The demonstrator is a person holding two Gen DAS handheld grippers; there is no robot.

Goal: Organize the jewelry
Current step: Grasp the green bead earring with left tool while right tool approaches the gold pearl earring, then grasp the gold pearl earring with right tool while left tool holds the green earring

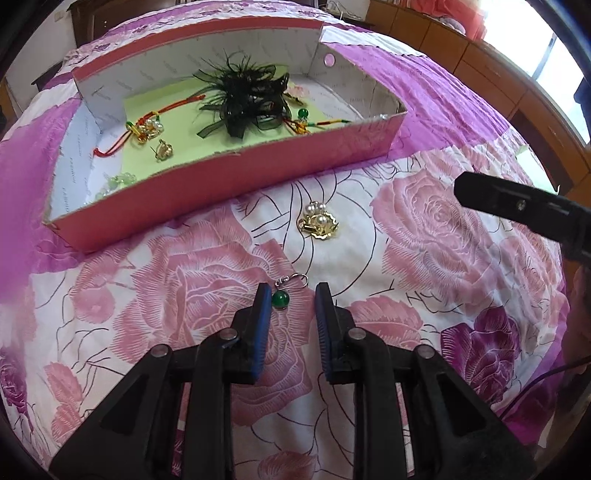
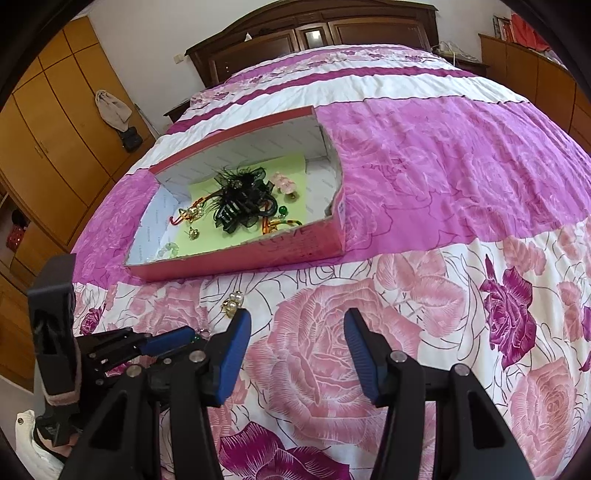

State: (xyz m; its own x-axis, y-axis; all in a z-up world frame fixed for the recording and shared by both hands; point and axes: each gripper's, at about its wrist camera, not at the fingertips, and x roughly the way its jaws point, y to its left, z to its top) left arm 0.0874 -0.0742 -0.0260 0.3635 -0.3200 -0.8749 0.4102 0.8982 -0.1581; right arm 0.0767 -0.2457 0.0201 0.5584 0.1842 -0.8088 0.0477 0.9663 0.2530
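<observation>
A green bead earring (image 1: 281,298) with a silver hook lies on the floral bedspread between the fingers of my left gripper (image 1: 293,299), which is open around it; the bead is close to the left pad. A gold brooch with pearls (image 1: 318,222) lies on the bed just beyond, also seen in the right wrist view (image 2: 233,302). A red box (image 1: 192,206) holds a black feather hair clip (image 1: 245,99), red cord bracelets and a gold earring (image 1: 162,149). My right gripper (image 2: 297,332) is open and empty above the bed.
The box (image 2: 295,243) sits across the bed's middle. My left gripper (image 2: 170,341) shows at the lower left of the right wrist view. Wooden wardrobes (image 2: 48,147) stand left, a headboard (image 2: 314,33) at the far end.
</observation>
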